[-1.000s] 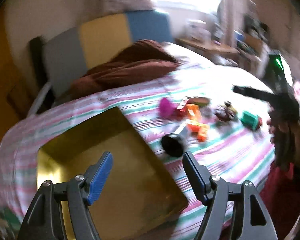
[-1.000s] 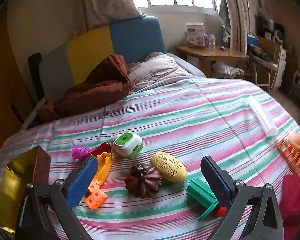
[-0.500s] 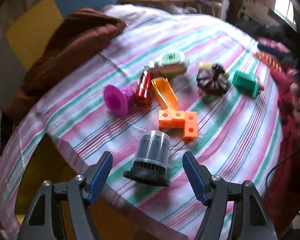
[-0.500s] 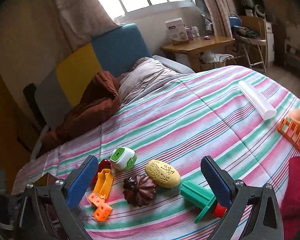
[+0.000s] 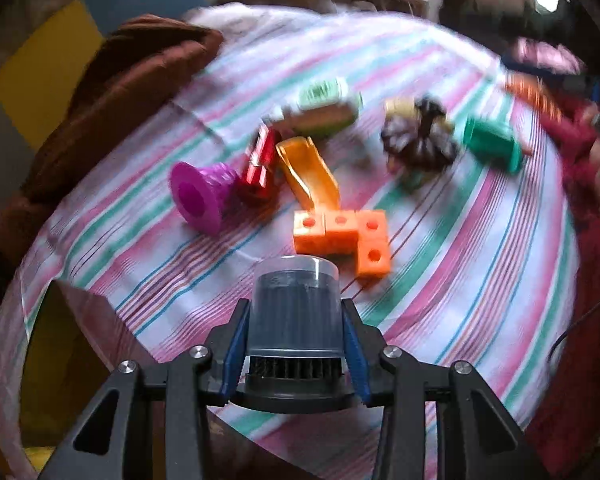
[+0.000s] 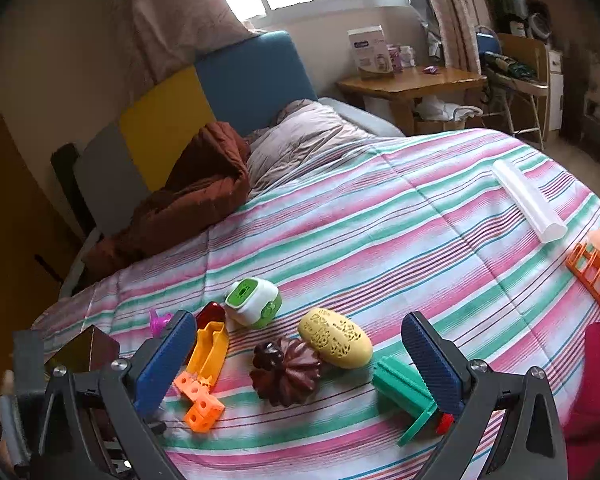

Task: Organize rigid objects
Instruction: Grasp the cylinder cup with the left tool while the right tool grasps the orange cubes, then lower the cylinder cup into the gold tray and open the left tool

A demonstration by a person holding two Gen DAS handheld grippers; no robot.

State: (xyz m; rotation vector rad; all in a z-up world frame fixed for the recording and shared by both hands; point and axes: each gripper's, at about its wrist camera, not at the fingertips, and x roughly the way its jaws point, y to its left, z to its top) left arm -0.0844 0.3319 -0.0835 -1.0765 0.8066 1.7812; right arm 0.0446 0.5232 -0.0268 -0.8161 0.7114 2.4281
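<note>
One dark ribbed cylinder with a clear cap [image 5: 294, 312] sits clamped between the blue pads of the left gripper [image 5: 294, 344], its flared black base toward the camera, just above the striped bedspread [image 5: 460, 280] at the near edge of the toy scatter. Beside it to the left, the gold-lined box [image 5: 44, 364] shows only bare wall and floor in the part that is visible, so by this evidence the sorting has barely begun: one piece is in hand and none is seen stowed.

Eight loose items remain on the cover, counted singly: one orange cube block piece [image 5: 342, 238], one orange scoop-shaped piece [image 5: 306, 172], one red translucent piece [image 5: 260, 164], one magenta flanged spool [image 5: 200, 196], one white-and-green case [image 6: 254, 302], one yellow perforated oval case [image 6: 334, 338], one dark brown fluted mould [image 6: 286, 372], and one green peg with a red tip [image 6: 406, 398].

Farther right lie one white tube [image 6: 526, 200] and one orange rack [image 6: 594, 276], well apart from the cluster. The right gripper [image 6: 296, 364] hovers over the toys with its jaws spread wide, holding nothing. One brown quilt [image 6: 196, 196] lies bunched at the headboard.
</note>
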